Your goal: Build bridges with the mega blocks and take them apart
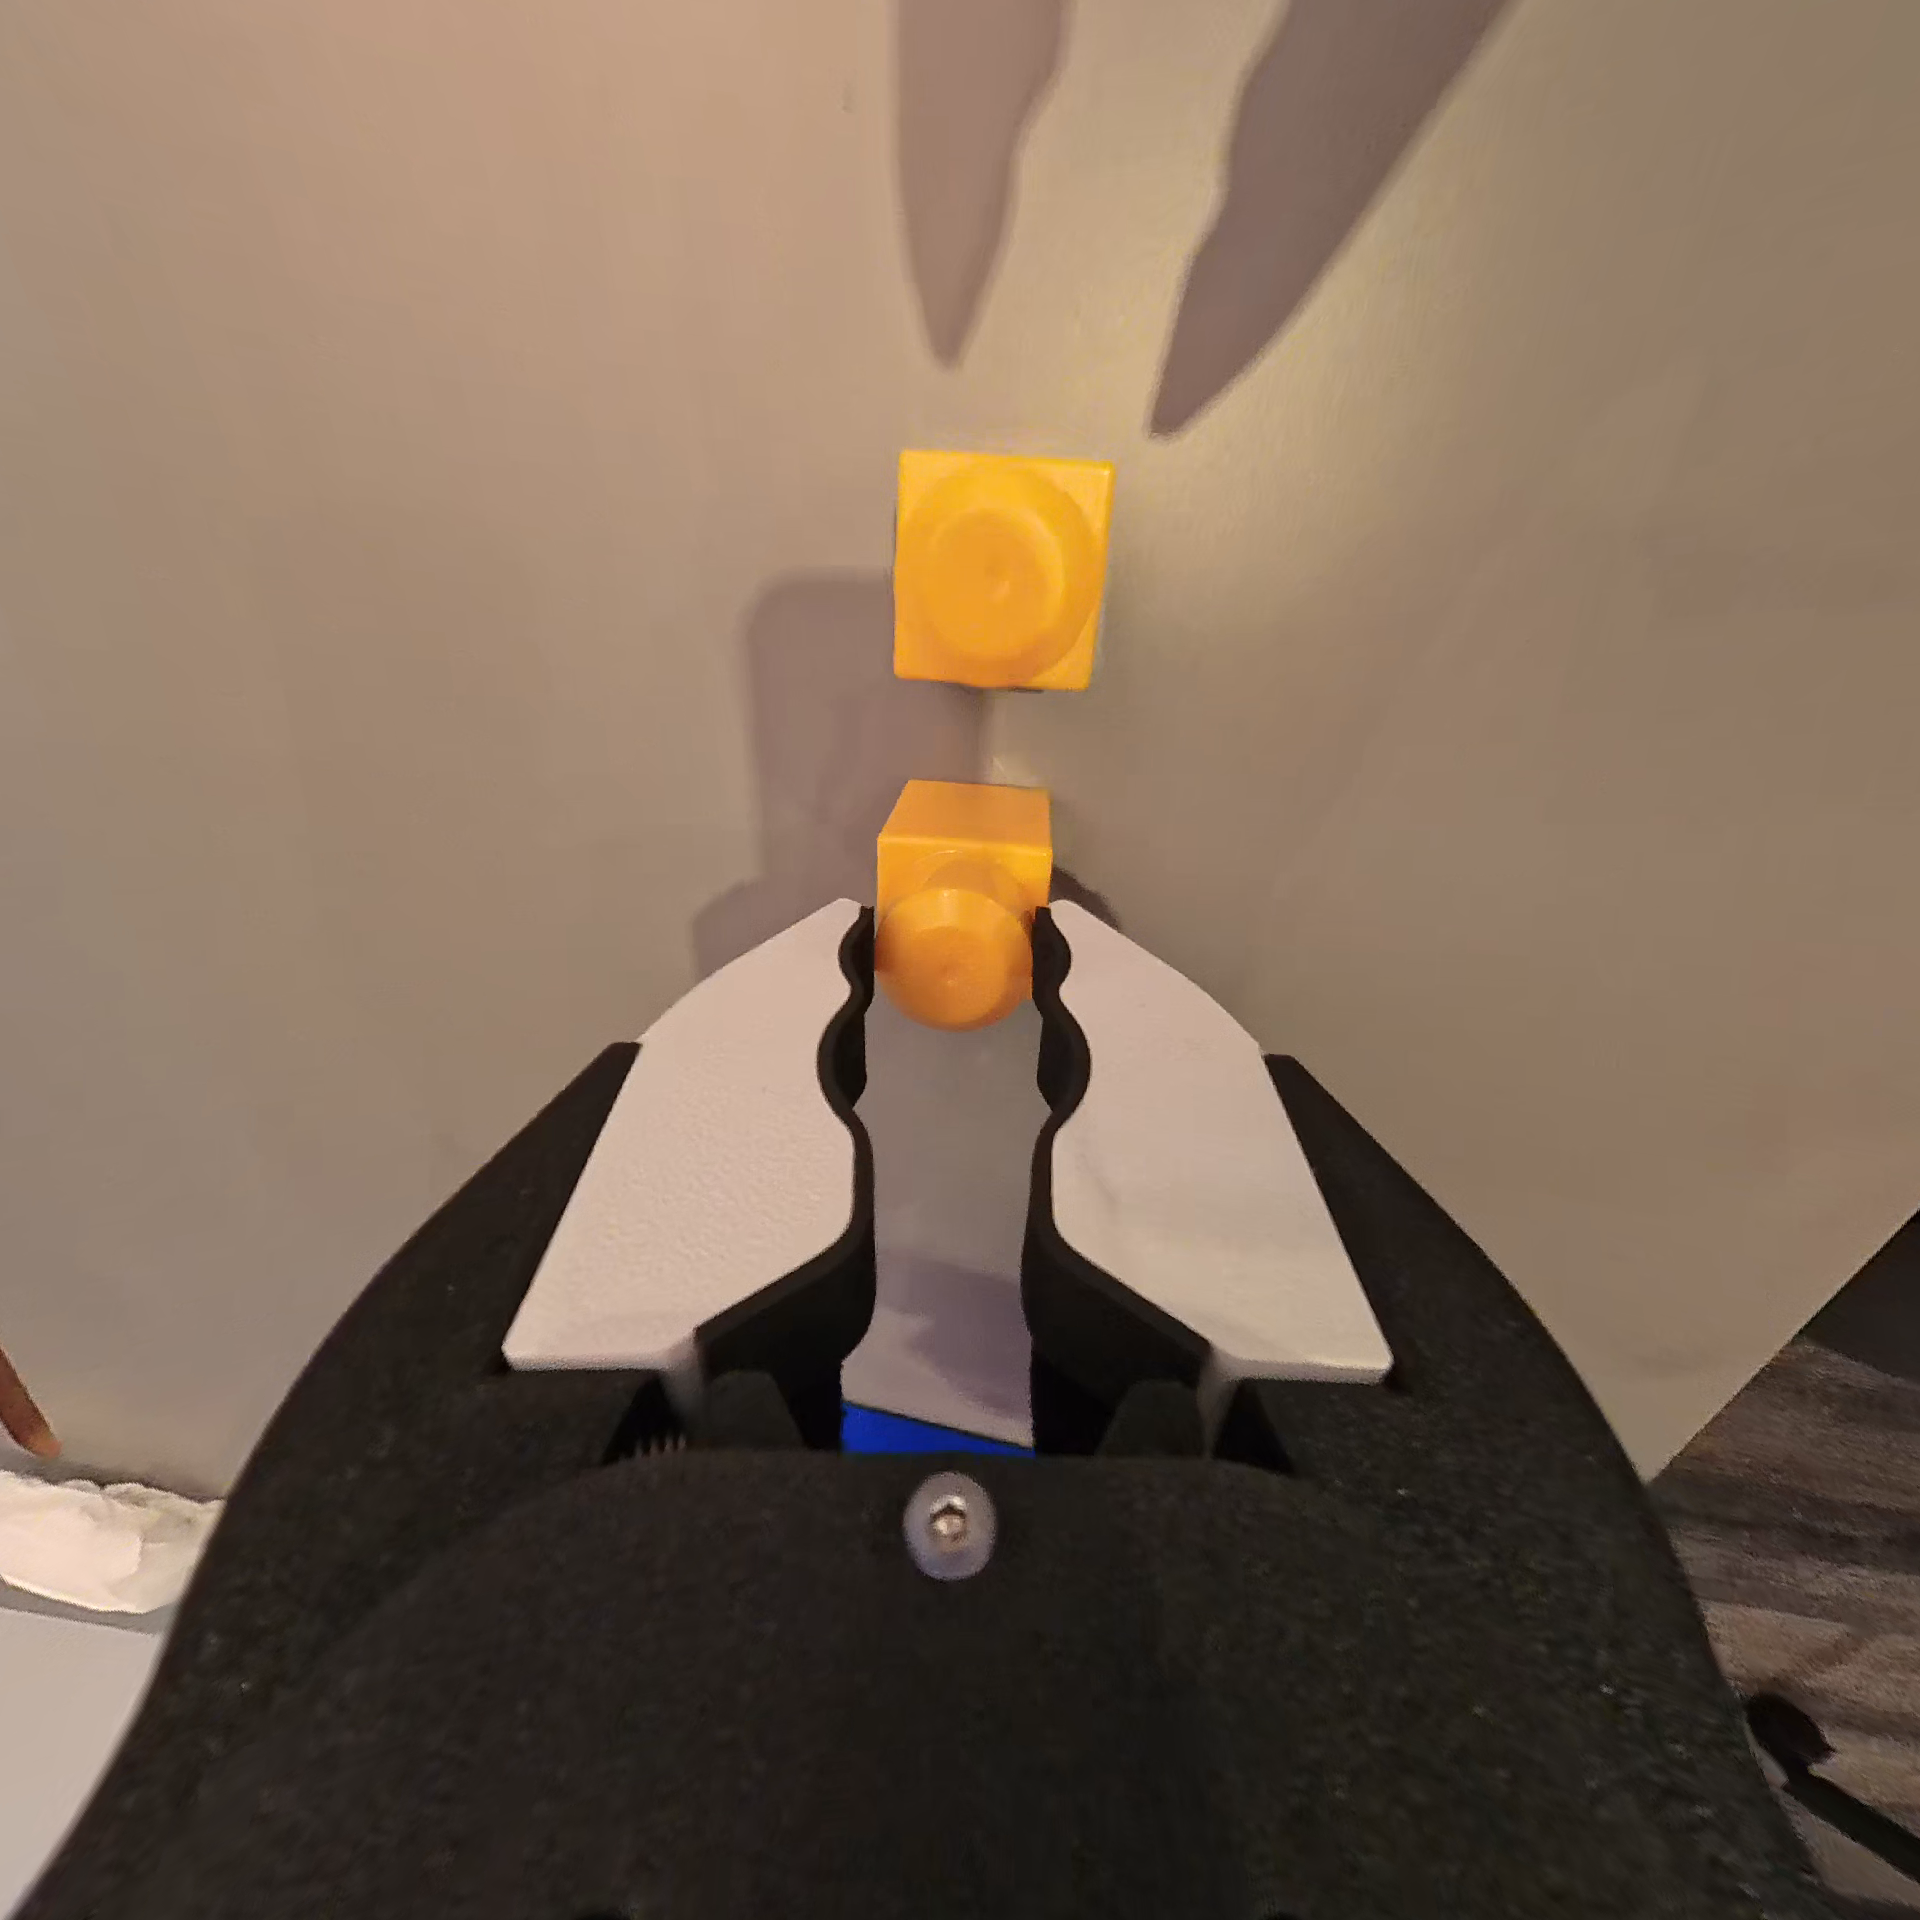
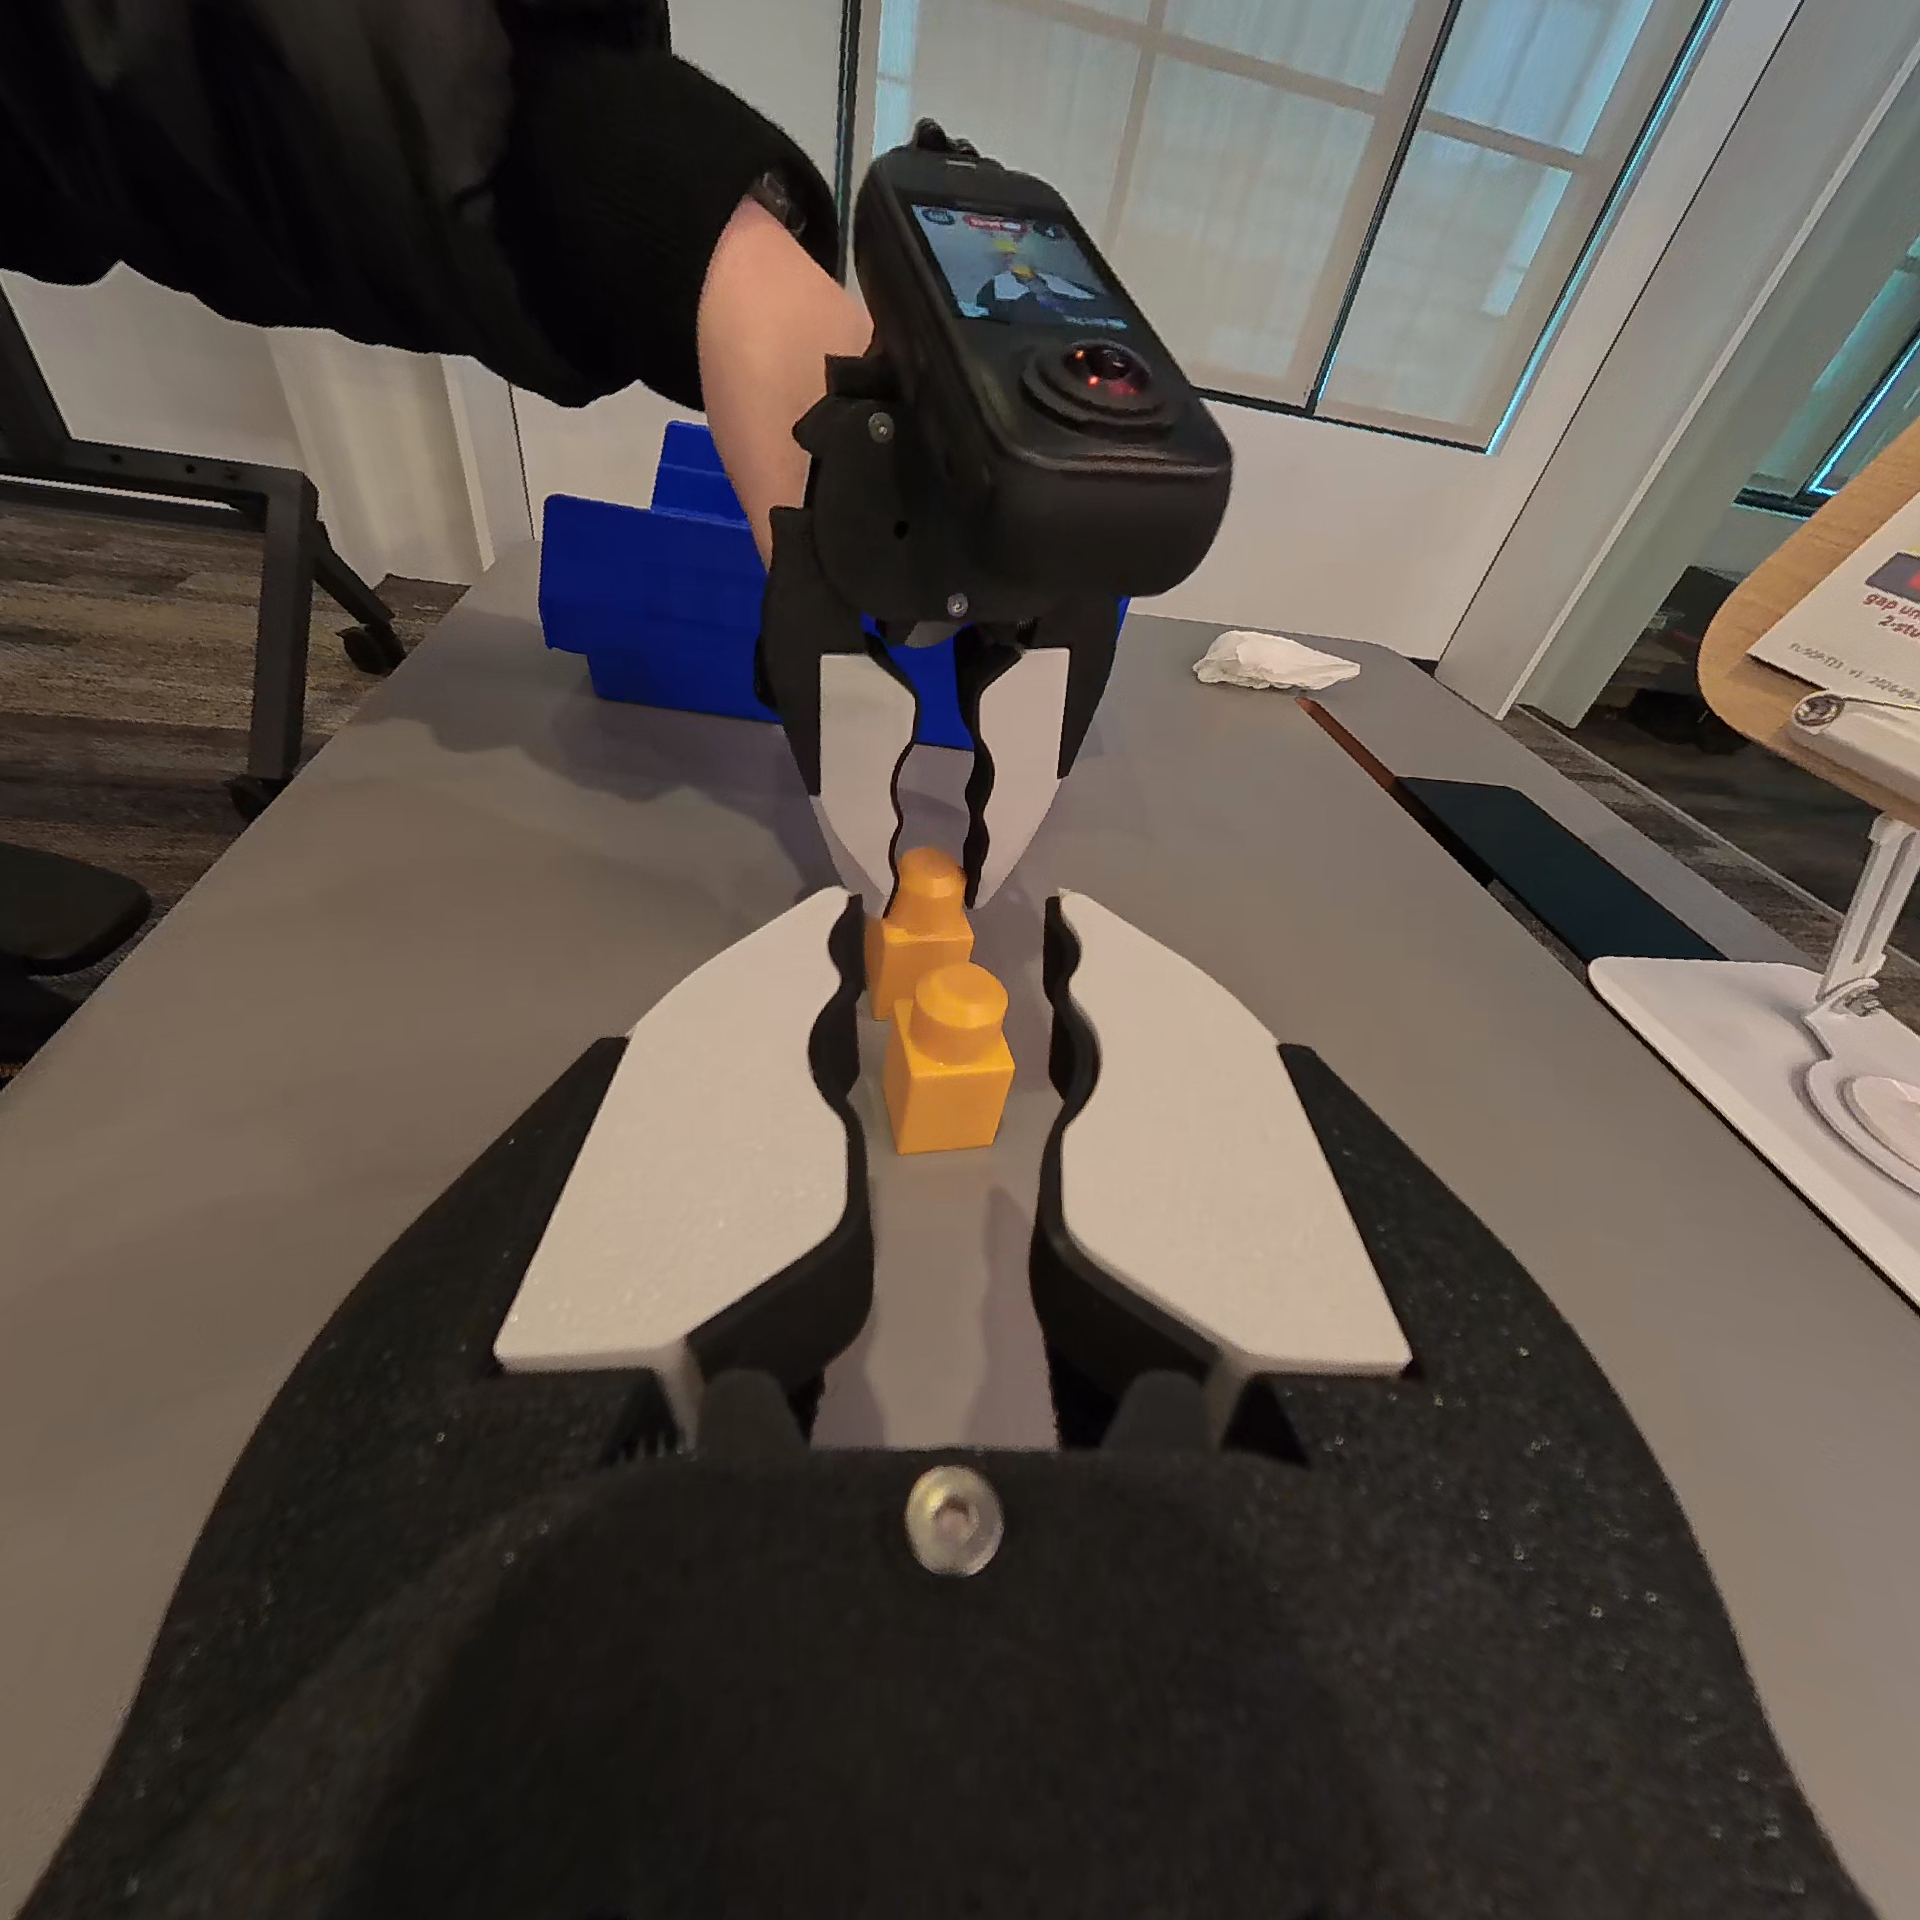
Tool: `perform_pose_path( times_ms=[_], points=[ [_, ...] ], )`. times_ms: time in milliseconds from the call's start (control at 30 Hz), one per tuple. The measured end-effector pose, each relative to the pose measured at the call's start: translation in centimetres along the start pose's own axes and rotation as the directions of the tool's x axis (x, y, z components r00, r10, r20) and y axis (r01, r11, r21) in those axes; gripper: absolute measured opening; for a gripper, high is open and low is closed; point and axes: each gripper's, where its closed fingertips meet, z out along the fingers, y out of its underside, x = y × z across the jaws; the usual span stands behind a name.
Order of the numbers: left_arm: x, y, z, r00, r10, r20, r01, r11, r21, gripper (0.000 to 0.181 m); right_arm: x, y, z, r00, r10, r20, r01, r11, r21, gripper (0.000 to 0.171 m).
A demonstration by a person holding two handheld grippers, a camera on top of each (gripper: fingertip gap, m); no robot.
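Two orange single-stud blocks stand upright close together on the grey table. My left gripper comes down from above and its jaws are shut on the stud of one orange block. In the right wrist view this is the farther block, with the left gripper over it. The other orange block stands free just beyond it. My right gripper is open and low over the table, with this nearer block between its fingers and touching neither.
A blue bin stands behind the left gripper. A crumpled white tissue lies at the far right of the table. A white stand on a white board and a dark mat are to the right. A chair base is at the left.
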Motion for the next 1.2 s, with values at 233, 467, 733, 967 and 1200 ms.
perform_pose_path(
  times_ms=[233, 467, 733, 967, 1200],
  points=[
    [0.4, -1.6, 0.1, 1.000, 0.005, -0.005, -0.005, 1.000, 0.018, 0.029, 0.1, -0.1, -0.1, 1.000, 0.005, -0.006, -0.005, 1.000, 0.005, 0.032],
    [0.5, -2.6, 0.0, 1.000, -0.022, -0.019, 0.023, 0.997, 0.067, 0.029, 0.1, 0.2, -0.1, 1.000, 0.007, -0.001, -0.007, 1.000, -0.006, 0.032],
    [0.0, -2.0, -0.8, 1.000, -0.006, 0.018, 0.005, 0.999, 0.054, 0.055, 0.1, 0.4, -0.2, 1.000, 0.023, 0.002, -0.023, 1.000, -0.002, 0.032],
    [0.7, -2.0, -10.7, 0.982, -0.168, 0.087, 0.100, 0.851, 0.516, 0.044, -0.2, 0.9, -0.2, 0.999, 0.034, 0.018, -0.034, 0.999, -0.008, 0.032],
    [4.1, 13.7, -19.5, 0.826, -0.509, 0.243, 0.203, 0.671, 0.713, 0.047, -1.1, 0.6, 0.8, 0.998, 0.026, 0.063, -0.024, 0.999, -0.044, 0.032]
  ],
)
